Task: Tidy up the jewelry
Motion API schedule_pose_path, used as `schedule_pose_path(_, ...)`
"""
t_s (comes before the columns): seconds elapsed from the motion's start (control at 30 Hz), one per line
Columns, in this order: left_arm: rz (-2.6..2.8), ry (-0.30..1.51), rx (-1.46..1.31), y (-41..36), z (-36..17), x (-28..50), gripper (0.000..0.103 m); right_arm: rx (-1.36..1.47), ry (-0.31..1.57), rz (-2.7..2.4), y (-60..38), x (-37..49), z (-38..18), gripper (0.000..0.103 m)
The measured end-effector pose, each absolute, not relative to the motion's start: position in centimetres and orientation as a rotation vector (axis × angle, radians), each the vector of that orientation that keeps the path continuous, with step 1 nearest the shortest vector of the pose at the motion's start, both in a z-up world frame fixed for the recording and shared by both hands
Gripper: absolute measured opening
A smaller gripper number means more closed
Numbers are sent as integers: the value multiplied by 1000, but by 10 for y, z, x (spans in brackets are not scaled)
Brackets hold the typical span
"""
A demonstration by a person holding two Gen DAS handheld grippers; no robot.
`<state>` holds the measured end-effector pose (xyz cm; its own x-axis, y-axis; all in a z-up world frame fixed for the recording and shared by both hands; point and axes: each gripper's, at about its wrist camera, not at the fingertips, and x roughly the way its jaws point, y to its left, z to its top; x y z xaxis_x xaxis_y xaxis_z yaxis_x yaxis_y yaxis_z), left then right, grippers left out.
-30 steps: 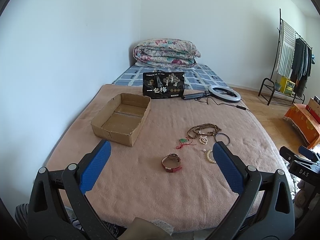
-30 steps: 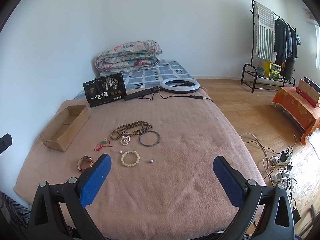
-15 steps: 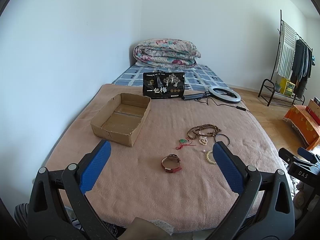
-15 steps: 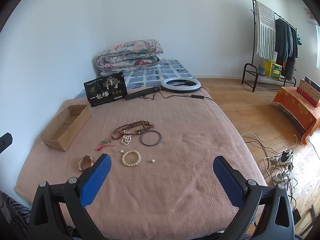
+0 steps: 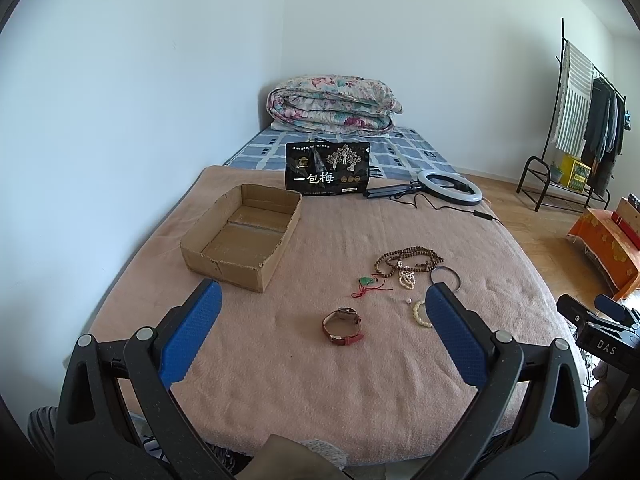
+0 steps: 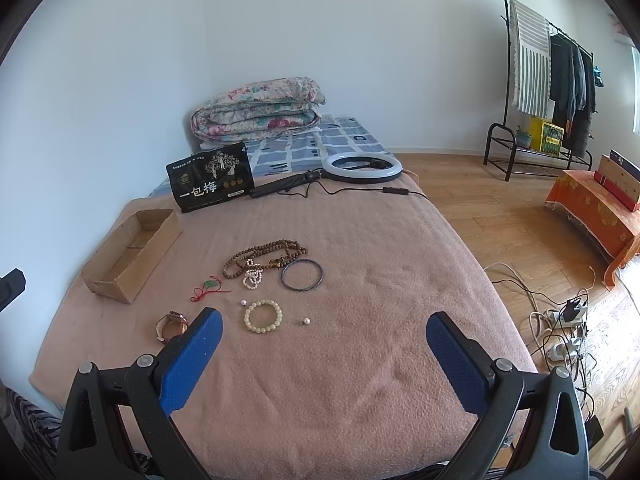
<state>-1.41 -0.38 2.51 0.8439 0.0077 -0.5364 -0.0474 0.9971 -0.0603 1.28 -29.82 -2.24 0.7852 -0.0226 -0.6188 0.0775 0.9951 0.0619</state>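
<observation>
Left hand-held gripper point(image 5: 320, 300) hovering above pink blanket point(image 5: 320, 380), blue fingers point(image 5: 192, 336) spread wide, gripping nothing. Red-strapped watch point(image 5: 342, 326) lying between fingertips. Cardboard box point(image 5: 242, 236) sitting far left, open. Wooden bead necklace point(image 5: 408, 258), green pendant on red cord point(image 5: 370, 285), dark bangle point(image 5: 445, 274), pale bead bracelet point(image 5: 419, 315) lying near right finger. Black pouch point(image 5: 327, 169), ring light point(image 5: 449, 186) resting behind.
</observation>
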Motion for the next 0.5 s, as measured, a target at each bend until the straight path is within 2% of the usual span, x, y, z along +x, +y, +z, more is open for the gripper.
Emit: schedule_pose_path(0.5,25,574,-76,-5,21,-15,103,84,681,-51,-299,18,-28,103)
